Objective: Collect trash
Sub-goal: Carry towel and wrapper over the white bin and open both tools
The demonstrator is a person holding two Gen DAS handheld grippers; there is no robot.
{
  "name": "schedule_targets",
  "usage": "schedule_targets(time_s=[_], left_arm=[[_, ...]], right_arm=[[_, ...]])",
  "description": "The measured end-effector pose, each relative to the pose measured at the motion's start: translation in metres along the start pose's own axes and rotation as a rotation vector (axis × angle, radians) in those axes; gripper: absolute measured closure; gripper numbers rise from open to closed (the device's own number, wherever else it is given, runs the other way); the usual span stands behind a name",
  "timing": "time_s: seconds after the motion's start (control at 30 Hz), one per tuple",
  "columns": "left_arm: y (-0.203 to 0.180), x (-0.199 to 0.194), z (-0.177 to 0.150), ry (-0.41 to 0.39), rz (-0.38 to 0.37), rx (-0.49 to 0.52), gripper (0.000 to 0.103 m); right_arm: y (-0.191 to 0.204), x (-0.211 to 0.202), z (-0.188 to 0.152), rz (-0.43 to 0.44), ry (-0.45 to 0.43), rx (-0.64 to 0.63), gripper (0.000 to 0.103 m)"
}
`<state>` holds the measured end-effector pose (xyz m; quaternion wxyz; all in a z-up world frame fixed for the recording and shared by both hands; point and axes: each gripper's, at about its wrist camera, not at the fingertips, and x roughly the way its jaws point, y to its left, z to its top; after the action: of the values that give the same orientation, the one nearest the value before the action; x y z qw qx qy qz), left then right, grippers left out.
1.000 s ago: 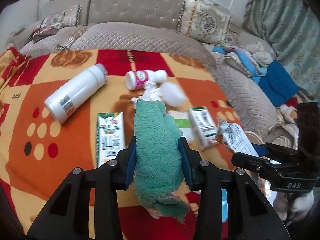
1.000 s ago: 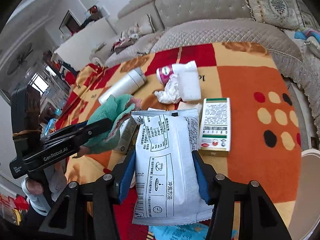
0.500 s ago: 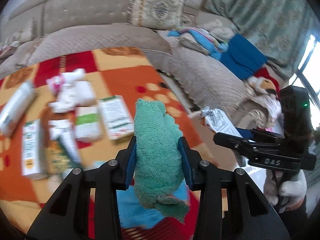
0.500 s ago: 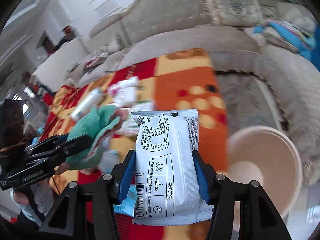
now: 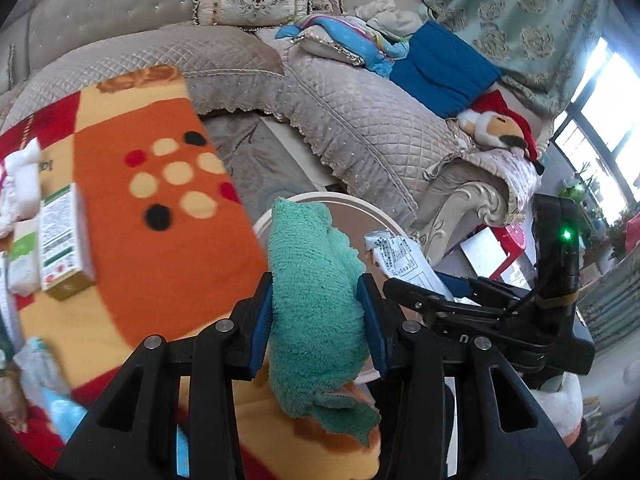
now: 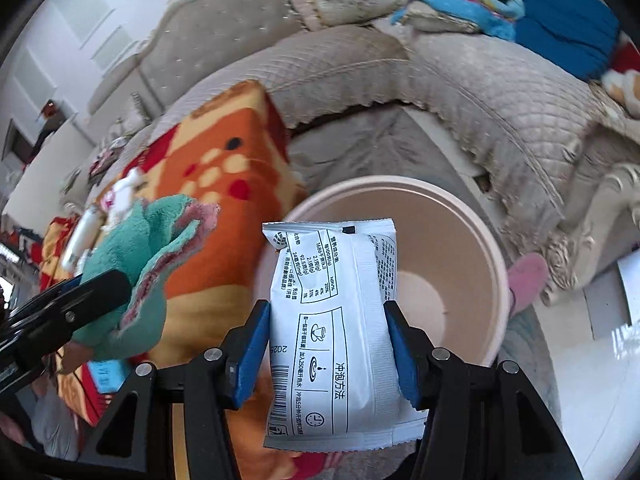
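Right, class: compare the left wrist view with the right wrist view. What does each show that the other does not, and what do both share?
Only the left wrist view shows the green-and-white box lying on the orange blanket, and the window at the far right.

Only the right wrist view shows the inside bottom of the pink bin, and a pink slipper beside it.

Both show the left tool clamping the green towel, the right tool clamping the white packet, the bin and the quilted sofa.

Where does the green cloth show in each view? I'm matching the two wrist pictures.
Left wrist: green cloth at lower centre, between that camera's own jaws.
Right wrist: same cloth at left, in the other tool.
Shared landmark: pink bin, beside the patterned blanket.
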<state>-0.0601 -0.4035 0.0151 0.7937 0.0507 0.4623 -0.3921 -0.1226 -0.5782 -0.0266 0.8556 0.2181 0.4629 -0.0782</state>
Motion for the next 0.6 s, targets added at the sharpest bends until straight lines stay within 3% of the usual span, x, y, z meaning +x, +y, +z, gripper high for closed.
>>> schedule_targets(time_s=[0.17, 0.3, 0.43, 0.6], left_arm=[[-0.008, 0.021, -0.001, 0.031, -0.038, -0.002, 0.062], [-0.010, 0.022, -0.001, 0.026, -0.037, -0.003, 0.055], [-0.008, 0.014, -0.002, 0.015, -0.044, -0.011, 0.053], [-0.007, 0.002, -0.009, -0.011, 0.012, 0.015, 0.053]], right_arm=[[-0.029, 0.007, -0.004, -0.014, 0.013, 0.096, 0.046], [-0.038, 0.005, -0.007, -0.016, 0.001, 0.105, 0.033], [-0.029, 0.005, -0.010, -0.030, -0.012, 0.068, 0.033], [-0.007, 0.000, -0.014, -0.053, -0.044, -0.002, 0.033]])
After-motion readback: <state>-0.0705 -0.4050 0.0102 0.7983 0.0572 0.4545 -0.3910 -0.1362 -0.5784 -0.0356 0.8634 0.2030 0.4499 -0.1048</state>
